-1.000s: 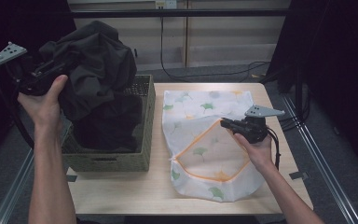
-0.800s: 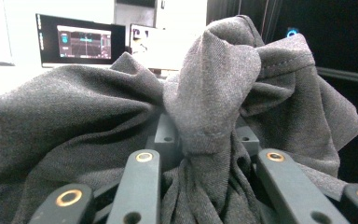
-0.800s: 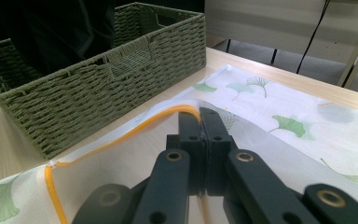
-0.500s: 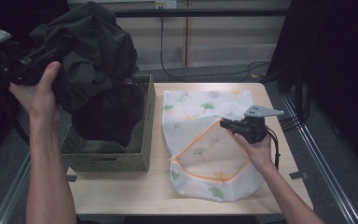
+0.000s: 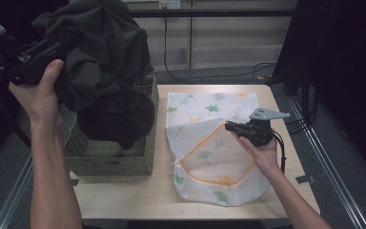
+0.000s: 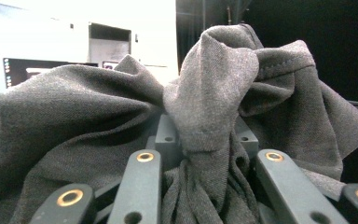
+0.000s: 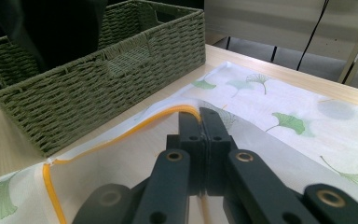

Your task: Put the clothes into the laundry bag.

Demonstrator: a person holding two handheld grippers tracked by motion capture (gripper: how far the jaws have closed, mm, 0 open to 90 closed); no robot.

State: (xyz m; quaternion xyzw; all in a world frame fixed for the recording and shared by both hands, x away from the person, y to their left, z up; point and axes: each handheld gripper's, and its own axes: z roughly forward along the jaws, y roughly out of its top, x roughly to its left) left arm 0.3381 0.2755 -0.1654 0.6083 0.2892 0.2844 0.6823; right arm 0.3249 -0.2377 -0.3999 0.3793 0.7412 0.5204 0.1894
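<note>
high view, left gripper [image 5: 52, 45] clamping dark garment [image 5: 105, 71]; right gripper [image 5: 228, 127] pinching laundry bag [image 5: 209, 157]

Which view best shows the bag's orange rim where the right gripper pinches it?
The right gripper view: the jaws of the right gripper stand shut on the orange rim, close up. The high view shows the whole bag with its opening outlined, but the pinch is small. The left gripper view shows dark cloth instead.

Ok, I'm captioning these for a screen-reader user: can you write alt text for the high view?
A person's left gripper lifts a bunched dark grey garment above a green woven basket, while the right gripper pinches the orange-trimmed opening of a white leaf-print laundry bag lying flat on the wooden table.
</note>
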